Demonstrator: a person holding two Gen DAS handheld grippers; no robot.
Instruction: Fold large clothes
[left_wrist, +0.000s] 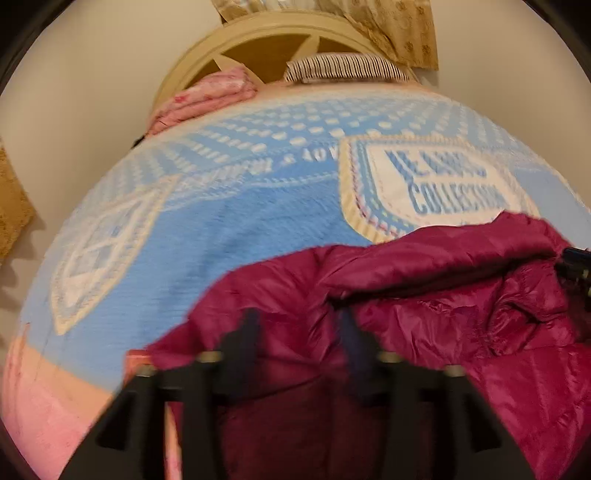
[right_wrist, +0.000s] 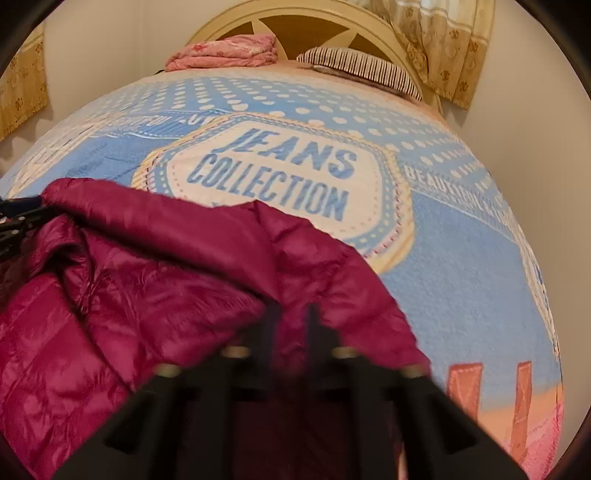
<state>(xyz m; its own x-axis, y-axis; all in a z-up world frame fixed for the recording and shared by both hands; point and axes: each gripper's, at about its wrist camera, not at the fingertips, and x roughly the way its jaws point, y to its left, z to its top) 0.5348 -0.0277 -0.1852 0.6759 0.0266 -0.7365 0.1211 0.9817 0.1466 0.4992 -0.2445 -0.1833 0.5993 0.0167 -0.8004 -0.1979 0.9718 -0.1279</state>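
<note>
The magenta puffer jacket (left_wrist: 424, 295) lies crumpled on the bed (left_wrist: 221, 229), at its near edge. The left gripper (left_wrist: 297, 328) hangs over the jacket's left part with its jaws spread, and I see no fabric pinched between them. The right gripper (right_wrist: 293, 321) is over the right edge with jaws a little apart — whether they hold cloth I cannot tell, the picture is blurred. I judge the step is taking hold of the jacket; next, both jaws must close on an edge. Only the right view shows the blanket print complete.
</note>
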